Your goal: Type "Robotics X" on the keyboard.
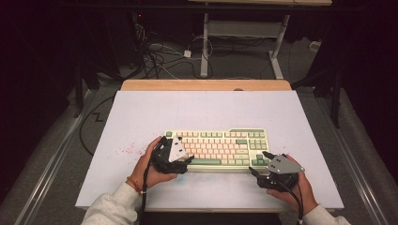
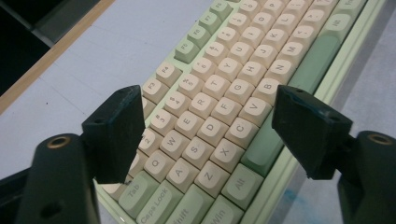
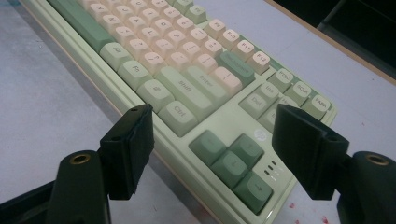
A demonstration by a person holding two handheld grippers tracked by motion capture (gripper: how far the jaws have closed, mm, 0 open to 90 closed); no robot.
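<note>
The left gripper [image 2: 205,135] hangs over the left end of the keyboard [image 1: 217,148] with its jaws wide apart and nothing between them, the letter keys [image 2: 219,112] showing below the gap; no pad presses on a key or on the case as far as the left gripper view shows. The right gripper [image 3: 212,149] stands at the keyboard's right front corner, jaws likewise apart and empty, with the arrow keys [image 3: 236,165] just under the gap; whether a pad brushes the case there I cannot tell. In the high view the left gripper [image 1: 184,161] overlaps the keyboard's left end and the right gripper [image 1: 259,168] sits just off its right front corner, each in one of the person's hands.

As for progress, I judge that the work on the keyboard is at a pause between grips; neither side is clamped, so any lifting, shifting or squaring of it is yet to be done, and both grippers are placed to take hold at the two ends.

The keyboard lies flat near the front middle of the white table top [image 1: 141,117], roughly square to its front edge; its case is pale green, the letter keys cream, the outer keys and the space bar [image 2: 313,60] a darker green; a few red specks [image 1: 126,150] mark the table to its left.
</note>
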